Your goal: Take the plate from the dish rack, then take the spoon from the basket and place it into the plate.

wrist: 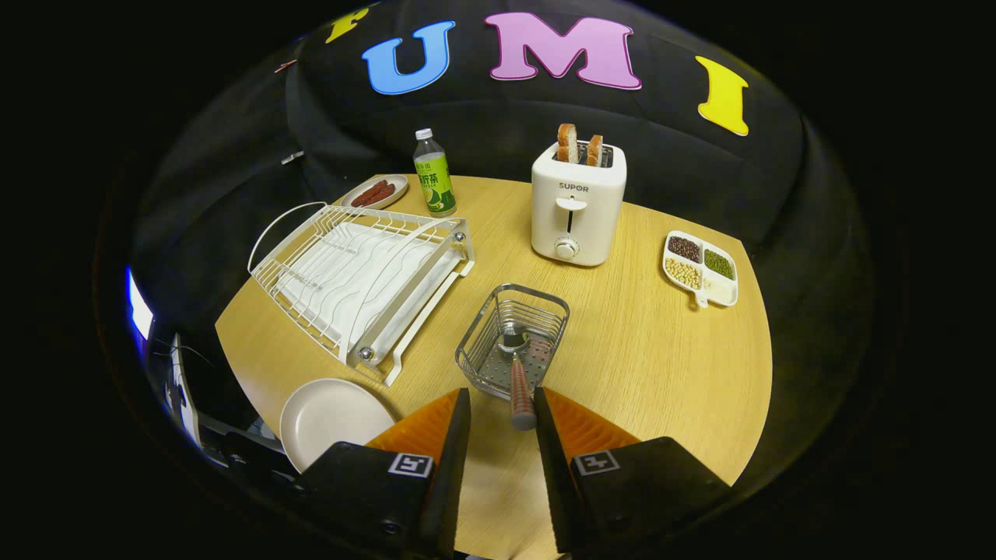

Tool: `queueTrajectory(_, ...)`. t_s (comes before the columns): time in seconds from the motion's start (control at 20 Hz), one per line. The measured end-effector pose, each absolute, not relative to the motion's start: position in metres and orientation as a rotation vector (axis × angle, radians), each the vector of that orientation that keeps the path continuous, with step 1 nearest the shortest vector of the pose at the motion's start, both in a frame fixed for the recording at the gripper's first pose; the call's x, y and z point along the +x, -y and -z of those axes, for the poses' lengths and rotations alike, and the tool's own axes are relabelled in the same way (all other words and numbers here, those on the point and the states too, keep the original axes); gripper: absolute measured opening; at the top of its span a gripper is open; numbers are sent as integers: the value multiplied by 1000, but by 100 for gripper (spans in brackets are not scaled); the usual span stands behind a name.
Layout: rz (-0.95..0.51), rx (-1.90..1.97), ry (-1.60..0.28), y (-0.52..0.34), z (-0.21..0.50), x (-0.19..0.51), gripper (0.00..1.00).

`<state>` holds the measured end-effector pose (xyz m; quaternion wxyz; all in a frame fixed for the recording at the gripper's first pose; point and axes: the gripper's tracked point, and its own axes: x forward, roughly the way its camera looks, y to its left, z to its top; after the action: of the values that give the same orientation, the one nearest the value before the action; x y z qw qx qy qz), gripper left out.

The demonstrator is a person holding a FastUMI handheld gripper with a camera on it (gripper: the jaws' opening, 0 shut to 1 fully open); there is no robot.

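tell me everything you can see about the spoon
The spoon stands tilted in the wire basket, its shiny metal bowl down on the perforated floor and its reddish-brown, wood-like handle leaning out over the near rim toward the camera. The rounded handle end sits between the fingers of the open claw, close to one finger; whether it touches cannot be told. The basket stands on the wooden table, ahead of the toaster and beside the dish rack.

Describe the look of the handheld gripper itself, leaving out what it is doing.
The gripper has two long fingers that taper toward their tips, with ridged, ribbed outer faces. Each finger rises from a blocky black housing, and each housing carries a small square black-and-white marker on top. No cables, hand or sleeve can be made out.
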<state>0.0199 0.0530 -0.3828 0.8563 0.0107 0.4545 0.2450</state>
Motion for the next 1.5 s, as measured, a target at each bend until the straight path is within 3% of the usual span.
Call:
queueTrajectory(0.1, -498, 30, -978, -50, 388, 22, 29)
queueTrajectory(0.25, -489, 56, -988, -48, 386, 24, 15)
queueTrajectory(0.65, -455, 51, -915, -39, 352, 32, 15)
queueTrajectory(0.75, -429, 45, -912, -35, 347, 35, 10)
queueTrajectory(0.95, -413, 53, -904, -37, 335, 39, 10)
queueTrajectory(1.5, -524, 121, -713, -66, 198, 15, 10)
